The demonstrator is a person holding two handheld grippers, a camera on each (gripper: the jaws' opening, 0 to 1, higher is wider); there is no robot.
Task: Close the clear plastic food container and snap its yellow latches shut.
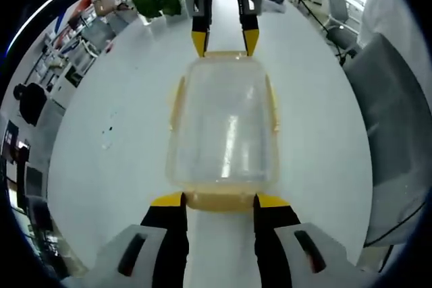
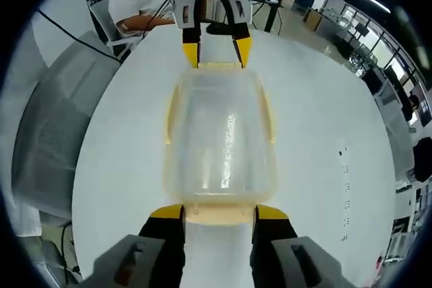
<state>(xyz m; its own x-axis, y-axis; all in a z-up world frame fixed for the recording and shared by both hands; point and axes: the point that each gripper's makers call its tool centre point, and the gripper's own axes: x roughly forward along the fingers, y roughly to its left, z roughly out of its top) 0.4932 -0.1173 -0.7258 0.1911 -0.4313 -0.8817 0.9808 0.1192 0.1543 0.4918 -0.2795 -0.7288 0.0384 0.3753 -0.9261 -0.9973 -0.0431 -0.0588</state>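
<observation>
With the lidded clear container mid-bench, I held my left gripper and right gripper open astride its opposite end latches, judging pressing them down came next.

Opposed close views across one shared container

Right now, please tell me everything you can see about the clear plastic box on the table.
The box is clear plastic, rectangular with rounded corners, and looks empty. Its clear lid lies on top. Yellow latches run along all four edges. It rests flat on the white table, between the two grippers. The left gripper meets one short end, its fingers either side of that latch; the right gripper does likewise at the opposite end.
</observation>
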